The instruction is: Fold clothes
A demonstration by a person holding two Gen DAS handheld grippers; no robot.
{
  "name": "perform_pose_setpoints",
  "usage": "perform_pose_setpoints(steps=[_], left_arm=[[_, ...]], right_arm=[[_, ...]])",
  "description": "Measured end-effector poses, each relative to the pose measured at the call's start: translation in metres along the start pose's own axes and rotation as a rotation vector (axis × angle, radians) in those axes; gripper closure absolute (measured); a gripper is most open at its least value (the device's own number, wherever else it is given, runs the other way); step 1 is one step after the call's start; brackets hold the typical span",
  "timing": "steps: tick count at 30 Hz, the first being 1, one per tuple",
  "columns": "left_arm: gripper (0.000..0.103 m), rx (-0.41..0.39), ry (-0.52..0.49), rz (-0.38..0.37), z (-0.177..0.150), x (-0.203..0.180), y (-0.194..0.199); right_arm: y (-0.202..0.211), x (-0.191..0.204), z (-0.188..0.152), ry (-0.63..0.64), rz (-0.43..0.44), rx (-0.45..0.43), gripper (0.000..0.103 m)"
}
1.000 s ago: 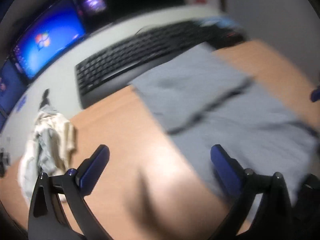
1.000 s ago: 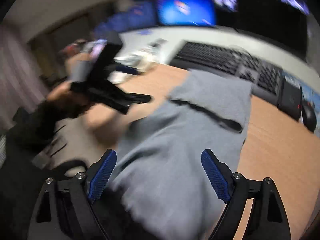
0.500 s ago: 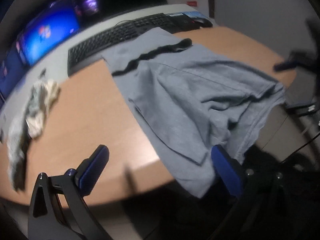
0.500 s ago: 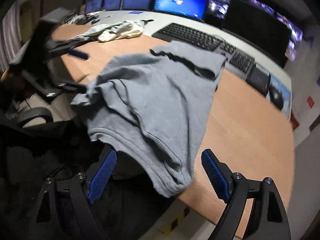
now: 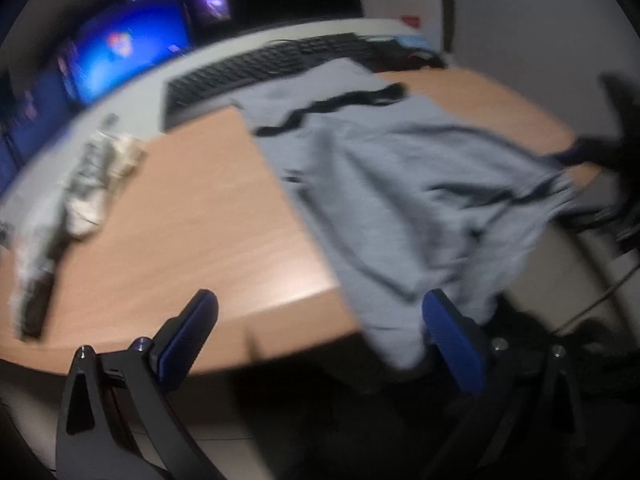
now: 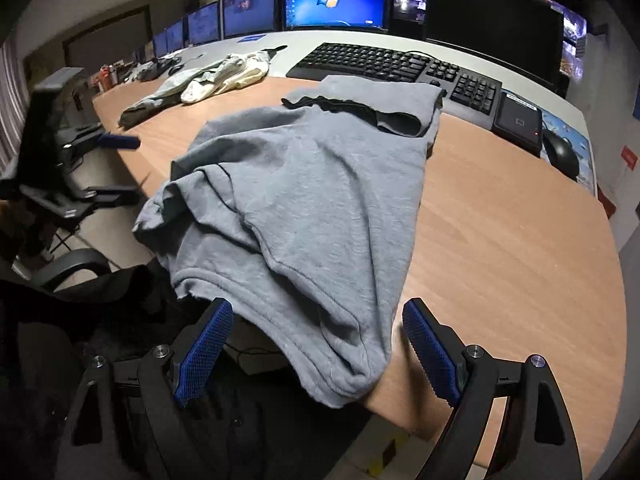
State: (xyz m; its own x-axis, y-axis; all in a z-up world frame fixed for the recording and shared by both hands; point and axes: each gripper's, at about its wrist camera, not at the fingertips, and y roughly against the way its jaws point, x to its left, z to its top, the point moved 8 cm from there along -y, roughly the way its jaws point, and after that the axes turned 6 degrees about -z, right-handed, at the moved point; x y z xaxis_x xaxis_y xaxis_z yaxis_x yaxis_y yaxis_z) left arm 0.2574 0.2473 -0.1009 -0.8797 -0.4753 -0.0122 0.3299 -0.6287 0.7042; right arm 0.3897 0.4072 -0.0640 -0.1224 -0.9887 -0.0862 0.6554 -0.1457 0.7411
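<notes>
The grey shirt (image 6: 320, 184) fills the middle of the right wrist frame, its hem drooping off the desk (image 6: 500, 240) edge. It looks soft, light and floppy, so I'd pinch that hanging hem corner. Both the right gripper (image 6: 316, 344) and left gripper (image 5: 320, 332) are spread wide, holding nothing.

- Right gripper (image 6: 316, 344): black frame, blue cross-hatched finger pads (image 6: 428, 350), silver screws at the joints.
- Left gripper (image 5: 320, 332): same black arms, smooth-looking blue pads (image 5: 188, 336).
</notes>
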Motion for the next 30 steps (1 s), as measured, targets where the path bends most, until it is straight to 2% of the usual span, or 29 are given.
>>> perform_pose_setpoints(steps=[2,6,8,9,11,15,17,18,20,22,27,30], left_arm=[[0.0,-0.036,-0.02,-0.01,0.004,-0.011,-0.001],[0.0,-0.225,-0.125,0.093,0.037,-0.034,0.018],[0.0,-0.266,-0.17,0.173,0.056,-0.041,0.019],[0.0,-0.249,-0.171,0.176,0.06,-0.043,0.013],[0.0,-0.208,-0.117,0.116,0.057,-0.044,0.001],[0.001,-0.113,-0.079,0.044,0.031,-0.043,-0.014],[0.001,-0.09,-0.074,0.02,0.017,-0.038,-0.012],[0.001,-0.083,-0.059,0.011,0.011,-0.036,-0.011],[0.001,-0.046,-0.008,-0.064,-0.004,-0.034,-0.01],[0.001,-0.015,0.027,-0.087,-0.017,-0.032,-0.012],[0.003,-0.092,0.049,-0.104,-0.011,-0.034,-0.007],[0.004,-0.09,0.027,-0.107,-0.01,-0.042,-0.013]], right_arm=[[-0.002,0.001,0.0,-0.007,0.004,-0.002,0.015],[-0.004,0.002,-0.002,-0.031,0.023,0.001,0.015],[-0.004,0.003,-0.001,-0.035,0.025,0.0,0.015],[-0.004,0.003,-0.001,-0.035,0.025,0.003,0.015],[-0.004,0.006,0.0,-0.028,0.027,0.003,0.015],[-0.004,0.006,-0.001,-0.022,0.03,-0.002,0.015],[-0.004,0.006,-0.001,-0.016,0.034,-0.01,0.015],[-0.004,0.006,-0.002,-0.013,0.035,-0.014,0.015],[-0.003,0.006,-0.003,-0.007,0.034,-0.017,0.015],[-0.003,0.007,-0.003,0.001,0.031,-0.017,0.015],[-0.002,0.003,-0.001,-0.058,0.064,-0.04,0.015],[-0.003,0.003,0.0,-0.062,0.063,-0.036,0.015]])
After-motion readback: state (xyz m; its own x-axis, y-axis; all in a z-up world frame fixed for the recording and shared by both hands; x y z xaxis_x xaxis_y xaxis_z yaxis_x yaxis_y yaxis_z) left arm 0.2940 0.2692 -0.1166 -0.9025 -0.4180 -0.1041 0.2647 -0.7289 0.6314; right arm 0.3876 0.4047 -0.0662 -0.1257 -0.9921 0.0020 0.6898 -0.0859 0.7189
